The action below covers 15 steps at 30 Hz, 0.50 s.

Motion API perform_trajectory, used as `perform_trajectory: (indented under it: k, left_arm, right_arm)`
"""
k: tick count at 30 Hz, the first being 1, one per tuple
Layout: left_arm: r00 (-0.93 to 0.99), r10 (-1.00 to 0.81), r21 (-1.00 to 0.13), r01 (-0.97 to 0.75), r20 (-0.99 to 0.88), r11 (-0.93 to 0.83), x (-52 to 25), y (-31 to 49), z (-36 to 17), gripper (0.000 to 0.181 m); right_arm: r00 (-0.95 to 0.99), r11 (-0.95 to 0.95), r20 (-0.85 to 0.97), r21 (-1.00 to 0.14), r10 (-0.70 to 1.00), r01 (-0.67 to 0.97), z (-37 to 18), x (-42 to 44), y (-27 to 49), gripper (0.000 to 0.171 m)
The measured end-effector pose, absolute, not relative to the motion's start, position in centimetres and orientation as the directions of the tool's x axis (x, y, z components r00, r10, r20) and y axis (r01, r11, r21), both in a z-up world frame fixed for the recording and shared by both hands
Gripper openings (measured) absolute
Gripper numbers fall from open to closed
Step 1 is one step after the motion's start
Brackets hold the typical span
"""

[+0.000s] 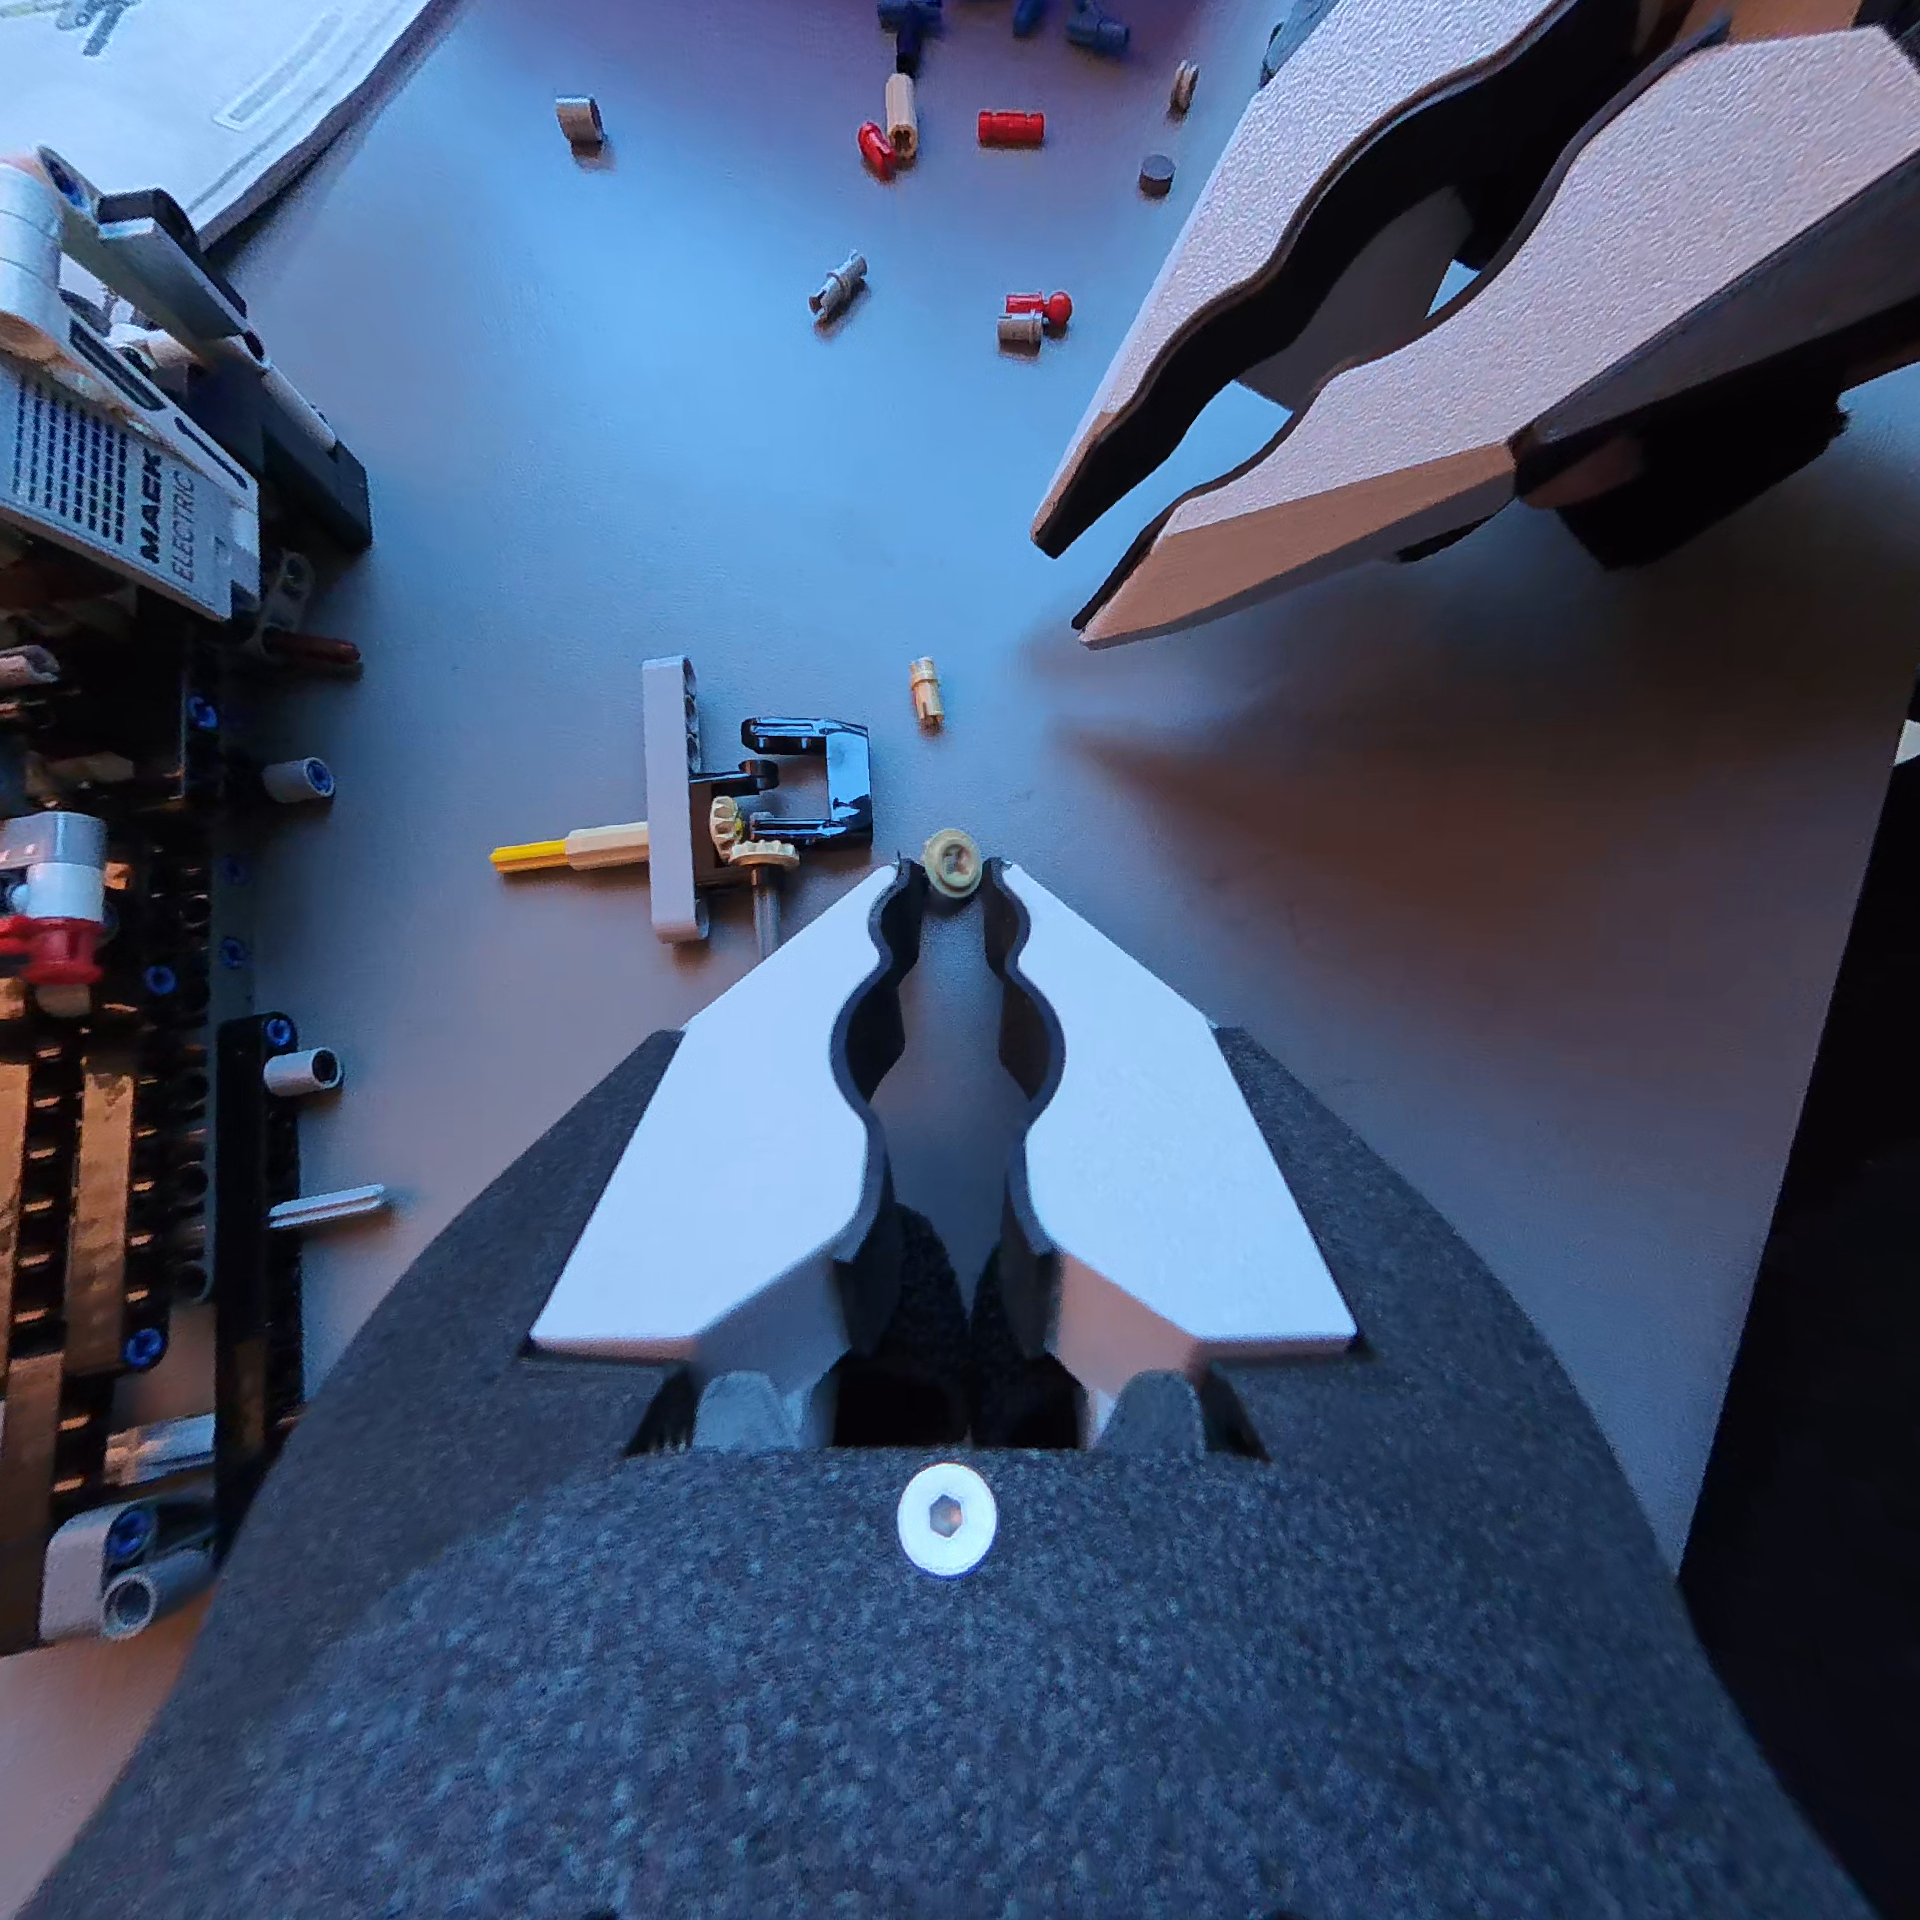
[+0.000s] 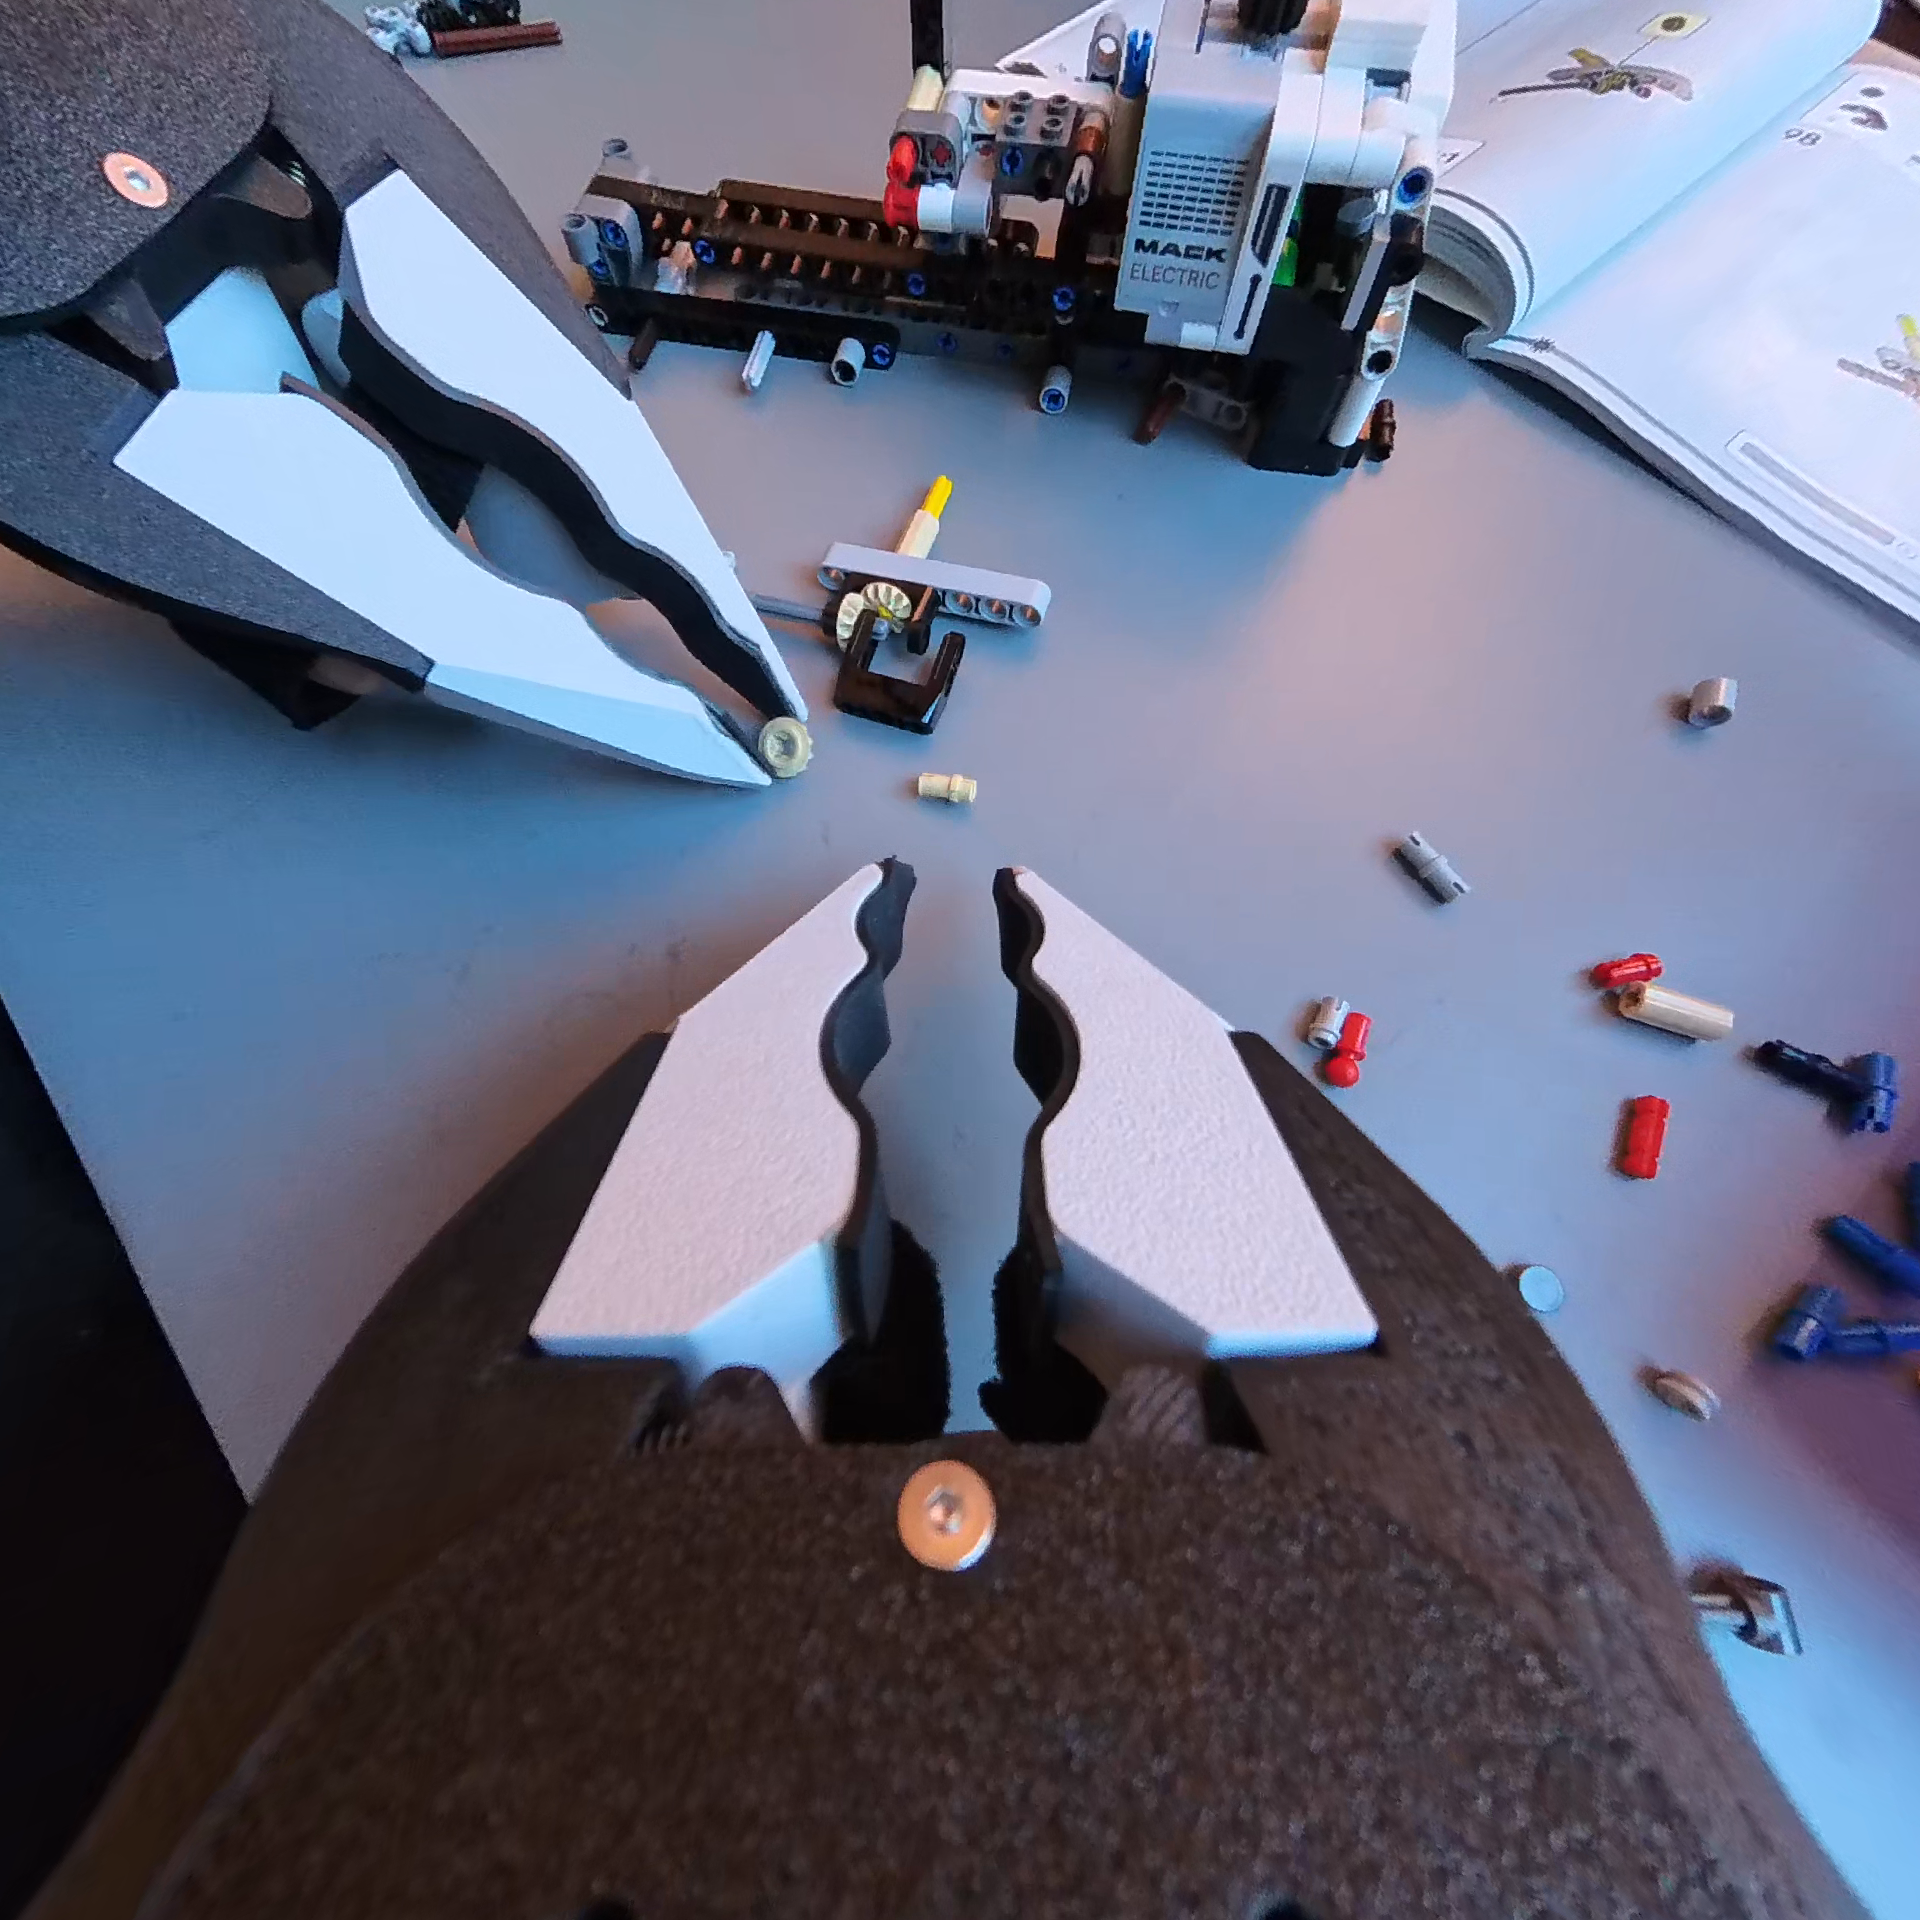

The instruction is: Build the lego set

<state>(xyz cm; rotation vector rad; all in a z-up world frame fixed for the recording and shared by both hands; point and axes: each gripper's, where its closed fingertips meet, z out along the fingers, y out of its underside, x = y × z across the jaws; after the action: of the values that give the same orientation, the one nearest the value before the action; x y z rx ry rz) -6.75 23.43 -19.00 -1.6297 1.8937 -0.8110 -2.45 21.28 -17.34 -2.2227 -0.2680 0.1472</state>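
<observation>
My left gripper point(image 1: 950, 871) is shut on a small round tan gear point(image 1: 951, 858), held at the fingertips just above the grey table; it also shows in the right wrist view point(image 2: 771, 750) with the gear point(image 2: 785, 746). Just left of it lies a sub-assembly point(image 1: 727, 800): a grey beam, a black bracket, tan gears, a yellow axle. A tan pin point(image 1: 927, 691) lies beyond the gear. My right gripper point(image 2: 954, 878) is slightly open and empty, hovering near the tan pin point(image 2: 947, 788); in the left wrist view it shows at the upper right point(image 1: 1065, 587).
A partly built white and black truck point(image 2: 1143, 239) stands at the back, at the left edge in the left wrist view point(image 1: 125, 831). An open instruction booklet point(image 2: 1714, 260) lies beside it. Loose red, blue, grey and tan pins point(image 2: 1642, 1132) are scattered at the right. My hands' fingertips stand some 6 cm from each other.
</observation>
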Motion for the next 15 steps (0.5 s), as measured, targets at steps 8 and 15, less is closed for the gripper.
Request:
perform_trajectory:
  k: [8,15]
  left_arm:
    - [-0.161,-0.987,-0.719,-0.685,-0.001,0.112,-6.8,23.5,-18.9,0.008]
    - [-0.169,-0.984,-0.804,-0.578,-0.050,0.140,-5.9,23.7,-16.2,0.007]
  right_arm:
    - [0.968,-0.596,-0.016,-0.791,0.250,0.141,-17.3,-2.4,21.6,0.017]
    - [0.967,-0.589,-0.039,-0.799,0.250,0.120,-17.0,-2.3,21.9,0.017]
